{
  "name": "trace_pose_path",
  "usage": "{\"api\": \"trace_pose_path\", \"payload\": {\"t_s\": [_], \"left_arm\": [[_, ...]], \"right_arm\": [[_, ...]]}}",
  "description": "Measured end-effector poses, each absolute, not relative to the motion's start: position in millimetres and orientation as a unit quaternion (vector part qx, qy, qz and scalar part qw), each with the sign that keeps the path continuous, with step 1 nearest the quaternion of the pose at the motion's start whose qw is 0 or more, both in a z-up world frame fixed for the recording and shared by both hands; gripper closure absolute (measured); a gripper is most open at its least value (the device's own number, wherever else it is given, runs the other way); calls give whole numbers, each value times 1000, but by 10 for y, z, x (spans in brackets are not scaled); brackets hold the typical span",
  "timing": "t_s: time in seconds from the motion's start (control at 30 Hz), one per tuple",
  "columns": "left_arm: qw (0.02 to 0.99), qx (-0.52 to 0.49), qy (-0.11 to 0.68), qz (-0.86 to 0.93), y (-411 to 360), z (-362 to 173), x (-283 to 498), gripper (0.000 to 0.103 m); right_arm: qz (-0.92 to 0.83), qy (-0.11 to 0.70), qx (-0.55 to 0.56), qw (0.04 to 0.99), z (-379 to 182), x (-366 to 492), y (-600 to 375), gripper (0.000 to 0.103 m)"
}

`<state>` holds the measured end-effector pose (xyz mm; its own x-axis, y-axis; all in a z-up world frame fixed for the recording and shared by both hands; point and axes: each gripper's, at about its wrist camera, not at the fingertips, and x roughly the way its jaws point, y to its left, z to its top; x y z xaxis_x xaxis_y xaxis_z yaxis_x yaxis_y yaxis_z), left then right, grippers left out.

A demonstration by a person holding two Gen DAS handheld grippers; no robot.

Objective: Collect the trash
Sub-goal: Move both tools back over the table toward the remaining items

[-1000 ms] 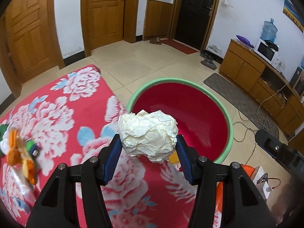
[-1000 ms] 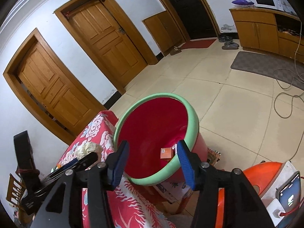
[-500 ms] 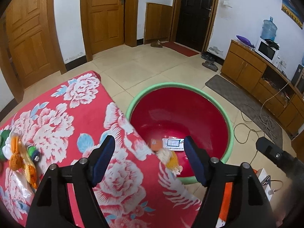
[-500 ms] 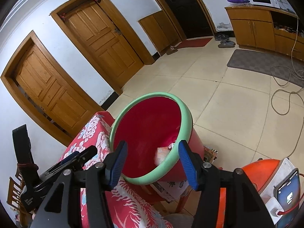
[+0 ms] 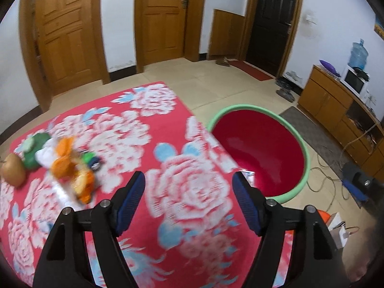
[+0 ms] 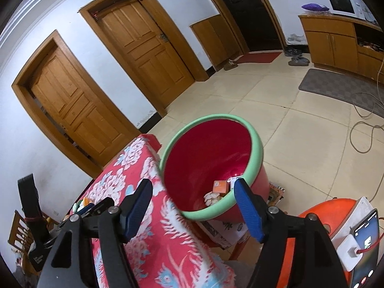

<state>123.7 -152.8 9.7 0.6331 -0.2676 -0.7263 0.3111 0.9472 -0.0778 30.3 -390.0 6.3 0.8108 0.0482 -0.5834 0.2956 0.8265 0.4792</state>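
A red bin with a green rim [image 5: 242,106] stands on the floor beside the table's right edge. In the right wrist view its rim [image 6: 258,158] is close, and an orange box [image 6: 220,187] and crumpled paper [image 6: 212,198] lie inside. My left gripper [image 5: 189,180] is open and empty above the red floral tablecloth [image 5: 168,132]. Orange peels [image 5: 69,165], green scraps [image 5: 33,148] and a brown fruit [image 5: 13,170] lie at the cloth's left. My right gripper [image 6: 193,184] hovers over the bin's near rim, its jaws opening with nothing between them.
An orange stool with a phone [image 6: 367,237] and charger sits at the lower right. Cables [image 6: 364,129] trail over the tiled floor. A wooden cabinet [image 5: 336,105] lines the right wall. Magazines [image 6: 225,228] lie under the bin. A wooden chair [image 6: 21,230] stands far left.
The left gripper let go of a crumpled paper ball over the bin, opened wide, then swung left over the table. The right jaws have spread wider.
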Motion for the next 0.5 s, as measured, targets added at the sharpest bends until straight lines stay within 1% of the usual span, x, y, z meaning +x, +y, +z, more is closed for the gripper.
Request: {"api": "trace_pose_path", "payload": {"t_s": [0.3,0.5], "left_arm": [[908,-3,410,-88,-875,-2,1100,28],[903,-21,427,-44,-513,-167,1081,28]], "right_arm": [[-36,308,272,911,129,288,-3645,28],[-14,324,264,908,58,325,-3426,27]]}}
